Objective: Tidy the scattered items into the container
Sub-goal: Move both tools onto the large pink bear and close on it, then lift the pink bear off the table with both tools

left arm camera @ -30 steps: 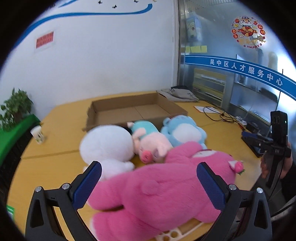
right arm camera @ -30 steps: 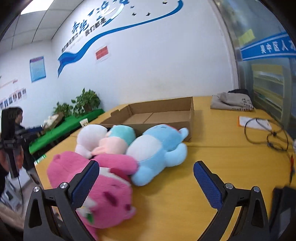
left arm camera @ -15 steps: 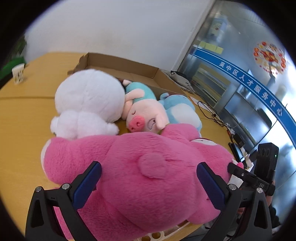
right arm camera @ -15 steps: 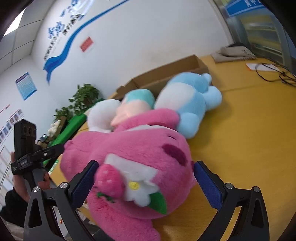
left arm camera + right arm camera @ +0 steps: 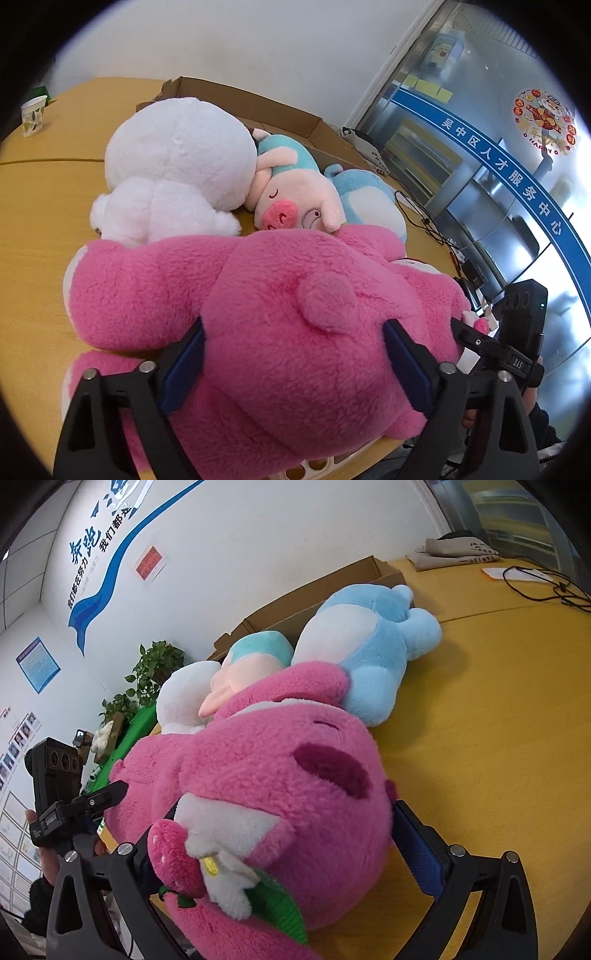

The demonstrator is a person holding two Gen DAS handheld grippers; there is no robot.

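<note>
A big pink plush bear (image 5: 280, 317) lies on the yellow table at its near edge. My left gripper (image 5: 291, 365) is open with its jaws on either side of the bear's rear. My right gripper (image 5: 273, 849) is open with its jaws around the bear's head (image 5: 280, 797). Behind the bear lie a white plush (image 5: 177, 166), a pink pig plush with a teal hat (image 5: 291, 199) and a light blue plush (image 5: 369, 642). The open cardboard box (image 5: 258, 107) stands behind them. The right gripper also shows in the left wrist view (image 5: 517, 332).
A paper cup (image 5: 33, 114) stands at the table's far left. Black cables (image 5: 546, 583), a paper and a grey folded bag (image 5: 454, 550) lie on the right part of the table. Green plants (image 5: 147, 675) stand by the wall.
Both grippers have moved in and down onto the pink bear, which now fills the space between each pair of jaws. The jaws remain wide.
</note>
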